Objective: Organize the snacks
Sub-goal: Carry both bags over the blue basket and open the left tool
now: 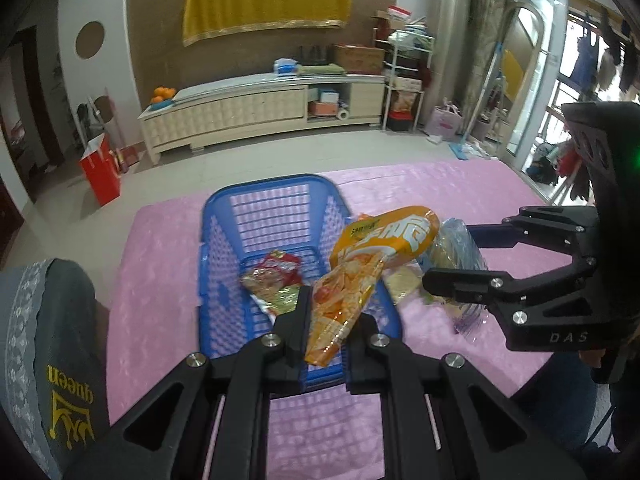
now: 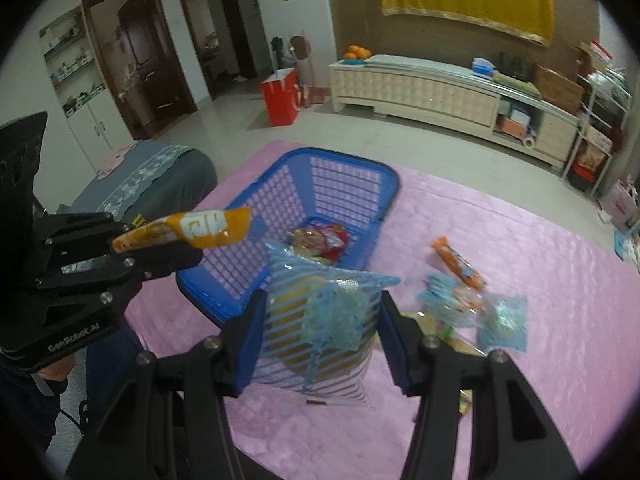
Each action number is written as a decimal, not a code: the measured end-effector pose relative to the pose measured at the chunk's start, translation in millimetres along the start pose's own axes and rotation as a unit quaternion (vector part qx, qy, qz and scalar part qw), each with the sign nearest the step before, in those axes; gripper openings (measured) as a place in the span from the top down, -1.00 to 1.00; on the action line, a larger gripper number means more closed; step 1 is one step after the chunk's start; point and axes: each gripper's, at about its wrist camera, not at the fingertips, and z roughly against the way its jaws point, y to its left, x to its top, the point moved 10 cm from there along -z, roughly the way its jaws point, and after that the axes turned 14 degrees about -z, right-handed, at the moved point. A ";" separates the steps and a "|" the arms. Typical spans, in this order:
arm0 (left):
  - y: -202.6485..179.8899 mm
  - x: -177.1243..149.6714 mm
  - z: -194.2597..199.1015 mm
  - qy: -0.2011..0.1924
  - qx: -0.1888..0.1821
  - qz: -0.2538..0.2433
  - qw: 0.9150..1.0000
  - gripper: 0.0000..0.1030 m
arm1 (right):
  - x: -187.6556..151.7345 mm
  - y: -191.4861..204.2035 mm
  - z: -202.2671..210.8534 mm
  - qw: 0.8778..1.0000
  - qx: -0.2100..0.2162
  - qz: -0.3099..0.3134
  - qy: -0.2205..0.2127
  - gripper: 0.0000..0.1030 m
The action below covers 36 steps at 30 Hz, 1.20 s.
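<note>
My left gripper is shut on an orange chip bag and holds it above the near right rim of the blue basket. A red and green snack packet lies inside the basket. My right gripper is shut on a blue-striped clear bag just right of the basket. The left gripper with the orange bag shows at the left of the right wrist view. The right gripper shows at the right of the left wrist view.
The basket stands on a pink cloth-covered table. An orange snack bar and several light blue packets lie on the cloth to the right. A grey cushioned seat stands left of the table.
</note>
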 end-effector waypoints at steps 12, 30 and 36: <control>50.9 -2.6 -32.3 0.021 0.002 0.030 0.999 0.79 | 19.7 23.5 -47.5 1.000 0.012 0.009 0.023 -0.13; 67.1 11.1 -64.1 0.029 0.013 0.019 0.999 -0.58 | 37.1 -2.5 -52.2 1.000 -0.006 -0.009 0.019 -0.13; 69.6 0.5 -47.3 0.028 0.018 0.023 0.999 -0.58 | 38.5 8.8 -48.5 1.000 -0.002 0.000 0.018 -0.13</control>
